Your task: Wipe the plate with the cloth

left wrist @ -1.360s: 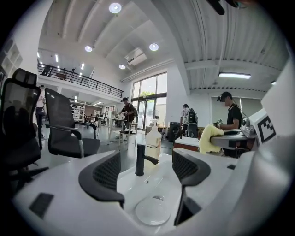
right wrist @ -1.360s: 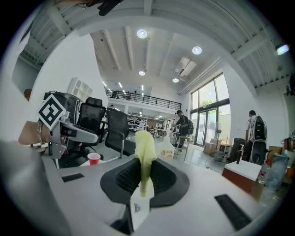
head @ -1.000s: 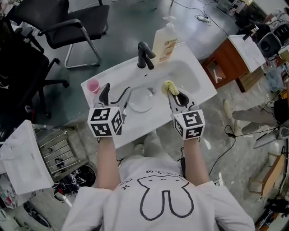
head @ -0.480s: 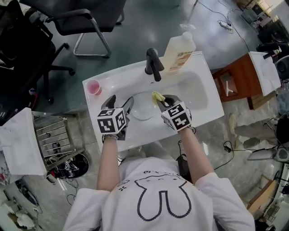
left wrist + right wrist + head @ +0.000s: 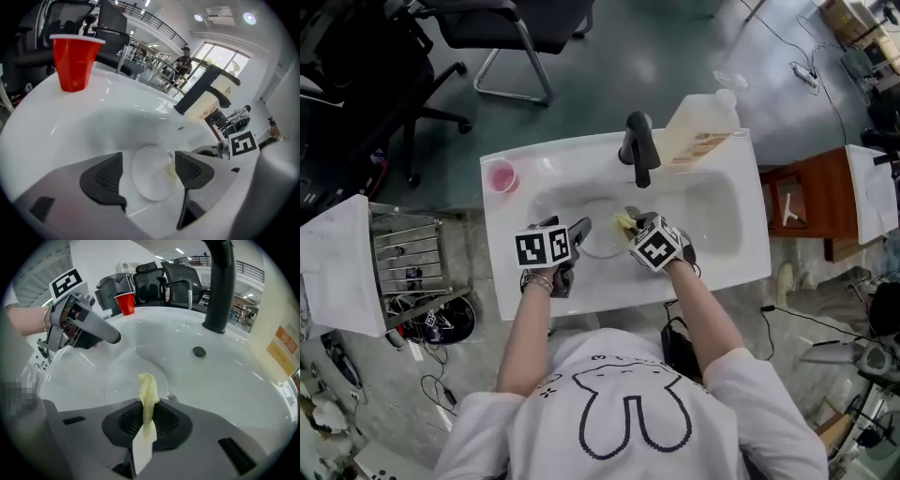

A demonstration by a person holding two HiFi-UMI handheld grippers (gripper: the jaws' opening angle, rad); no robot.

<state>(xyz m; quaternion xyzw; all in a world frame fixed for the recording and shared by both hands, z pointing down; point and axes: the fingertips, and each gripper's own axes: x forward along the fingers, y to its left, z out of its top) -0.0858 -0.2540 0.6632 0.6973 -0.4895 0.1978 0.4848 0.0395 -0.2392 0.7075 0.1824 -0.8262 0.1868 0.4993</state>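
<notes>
A clear round plate (image 5: 600,232) (image 5: 152,172) (image 5: 136,376) lies flat in the bottom of the white sink basin (image 5: 712,202). My right gripper (image 5: 630,223) (image 5: 149,401) is shut on a yellow cloth (image 5: 625,223) (image 5: 148,397), whose free end sticks up over the plate's right rim. My left gripper (image 5: 577,232) (image 5: 147,174) stands open at the plate's left edge, its two dark pads (image 5: 104,177) on either side of the plate with nothing between them. The cloth also shows pale through the plate, beside the left gripper's right pad.
A black tap (image 5: 639,148) (image 5: 219,284) rises behind the basin, with a soap bottle (image 5: 701,131) to its right. A red cup (image 5: 501,175) (image 5: 73,62) (image 5: 124,303) stands on the sink's back left corner. A drain hole (image 5: 199,352) lies beyond the plate. Office chairs stand behind the sink.
Both grippers have moved forward into the basin. The right one has carried the cloth left to the plate's rim, and the left one has closed in on the plate's left edge.
</notes>
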